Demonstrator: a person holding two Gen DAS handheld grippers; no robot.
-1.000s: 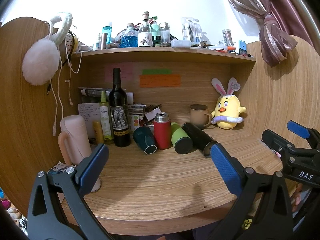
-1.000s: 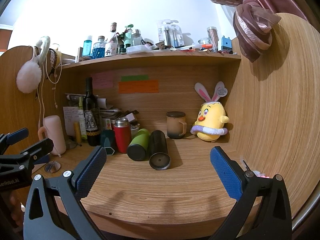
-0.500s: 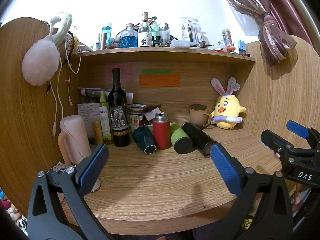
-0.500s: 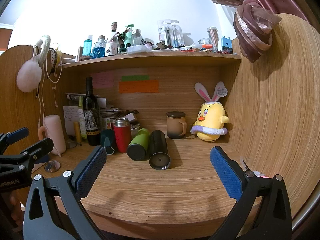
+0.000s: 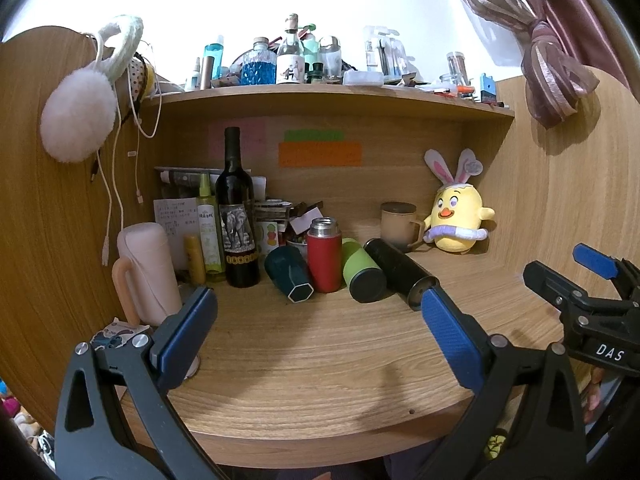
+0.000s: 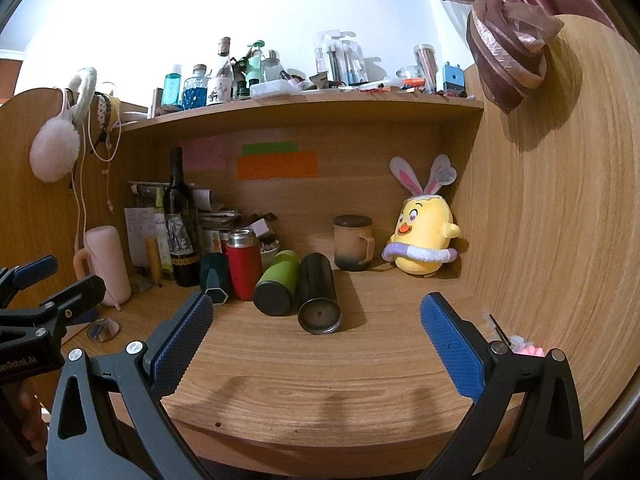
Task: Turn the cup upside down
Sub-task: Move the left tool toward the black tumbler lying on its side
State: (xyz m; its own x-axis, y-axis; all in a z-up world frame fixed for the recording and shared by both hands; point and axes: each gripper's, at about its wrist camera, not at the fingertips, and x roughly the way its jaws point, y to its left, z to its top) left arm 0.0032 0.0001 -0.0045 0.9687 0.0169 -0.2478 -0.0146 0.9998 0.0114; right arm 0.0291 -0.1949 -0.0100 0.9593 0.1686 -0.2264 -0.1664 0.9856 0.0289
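Observation:
Several cups stand or lie at the back of the wooden desk point(image 5: 304, 364). A red flask point(image 5: 324, 258) point(image 6: 244, 264) stands upright. A dark teal cup point(image 5: 289, 274) point(image 6: 214, 278), a green cup point(image 5: 362, 274) point(image 6: 277, 282) and a black tumbler point(image 5: 400, 274) point(image 6: 318, 292) lie on their sides. A brown mug point(image 5: 398, 226) point(image 6: 353, 242) stands upright further back. My left gripper point(image 5: 318, 320) and right gripper point(image 6: 316, 326) are open and empty, near the desk's front edge, well short of the cups.
A wine bottle point(image 5: 238, 216), a pink jug point(image 5: 146, 268) and small bottles stand at the back left. A yellow plush chick point(image 5: 458, 220) sits at the back right. Wooden walls close both sides, with a cluttered shelf point(image 5: 320, 96) above.

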